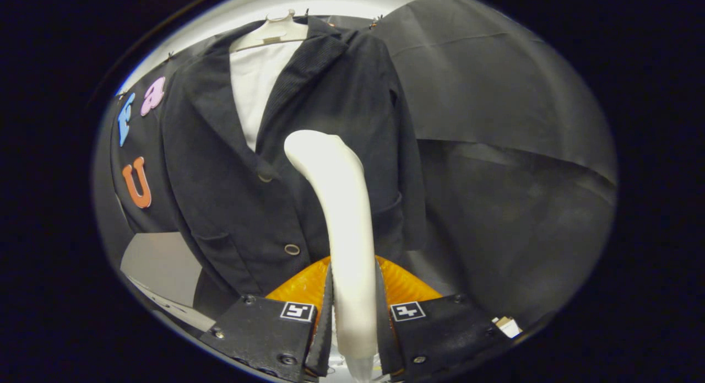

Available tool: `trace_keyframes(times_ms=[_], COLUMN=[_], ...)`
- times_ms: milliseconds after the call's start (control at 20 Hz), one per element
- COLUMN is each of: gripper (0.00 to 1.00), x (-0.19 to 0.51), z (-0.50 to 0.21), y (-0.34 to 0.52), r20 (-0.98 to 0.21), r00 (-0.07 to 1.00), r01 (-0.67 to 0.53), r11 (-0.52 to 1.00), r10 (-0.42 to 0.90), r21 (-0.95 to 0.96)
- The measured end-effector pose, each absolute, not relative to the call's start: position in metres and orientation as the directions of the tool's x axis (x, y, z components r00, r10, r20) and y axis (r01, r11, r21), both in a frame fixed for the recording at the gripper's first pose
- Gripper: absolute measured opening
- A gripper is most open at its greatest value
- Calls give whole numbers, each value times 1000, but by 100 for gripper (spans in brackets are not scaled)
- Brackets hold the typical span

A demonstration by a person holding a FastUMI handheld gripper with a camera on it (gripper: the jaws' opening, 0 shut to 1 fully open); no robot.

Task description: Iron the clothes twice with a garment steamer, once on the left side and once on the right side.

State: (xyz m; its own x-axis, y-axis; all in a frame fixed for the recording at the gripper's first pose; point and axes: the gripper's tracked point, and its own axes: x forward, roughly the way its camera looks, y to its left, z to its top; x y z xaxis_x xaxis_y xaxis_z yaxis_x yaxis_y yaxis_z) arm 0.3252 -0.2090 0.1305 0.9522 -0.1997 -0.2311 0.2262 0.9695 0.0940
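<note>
The tool (352,317) is clamped on the white garment steamer (344,217) — its head against the dark blazer (308,140) (hung over a white shirt (256,91)).

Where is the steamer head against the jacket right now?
In the gripper view, the white garment steamer is clamped between the gripper fingers, its head at the dark jacket front, right of the buttons.

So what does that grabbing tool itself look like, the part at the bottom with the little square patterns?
The gripper has two black blocky halves fastened with round screws, each carrying a white square tag printed with a black pattern. Its two slim dark fingers run forward side by side, and ribbed orange pieces fan out behind them. No cables show on it.
</note>
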Motion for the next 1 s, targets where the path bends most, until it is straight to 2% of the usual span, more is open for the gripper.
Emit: trace_keyframes(times_ms=[1000], gripper=[37], x=[327], z=[48], y=[-207], r20=[-361], r00=[912], r01=[237], r11=[968], r10=[-193], r21=[80])
